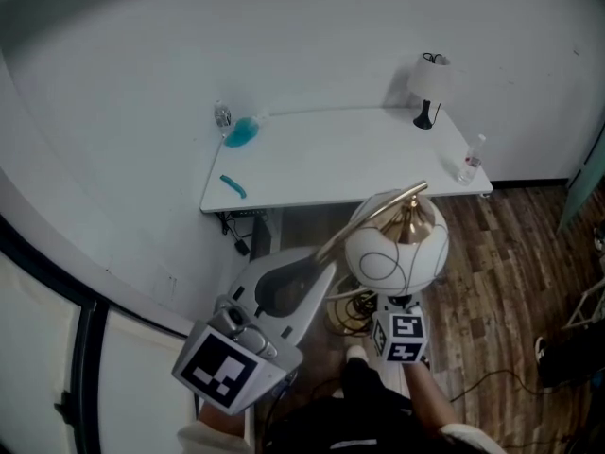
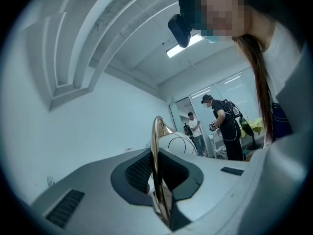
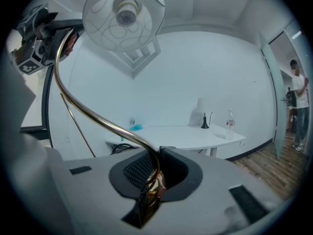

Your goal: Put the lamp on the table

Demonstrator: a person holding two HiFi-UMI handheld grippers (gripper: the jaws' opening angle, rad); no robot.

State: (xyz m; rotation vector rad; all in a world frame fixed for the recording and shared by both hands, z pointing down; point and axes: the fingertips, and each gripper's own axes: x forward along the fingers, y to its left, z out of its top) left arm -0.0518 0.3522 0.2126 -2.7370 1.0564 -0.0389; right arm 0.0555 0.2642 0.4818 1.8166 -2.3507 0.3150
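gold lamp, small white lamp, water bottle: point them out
gold lamp (image 1: 395, 249), head view, on its round white shade
small white lamp (image 1: 428, 76), head view, on its shade
water bottle (image 1: 469, 165), head view, on its body

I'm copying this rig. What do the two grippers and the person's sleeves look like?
Both are bulky light grey plastic shells. The left gripper has dark ribbed pads in a dark recess and carries a cube of black-and-white square markers. The right gripper matches, with its own marker cube. No cables show on either. The left sleeve looks light.
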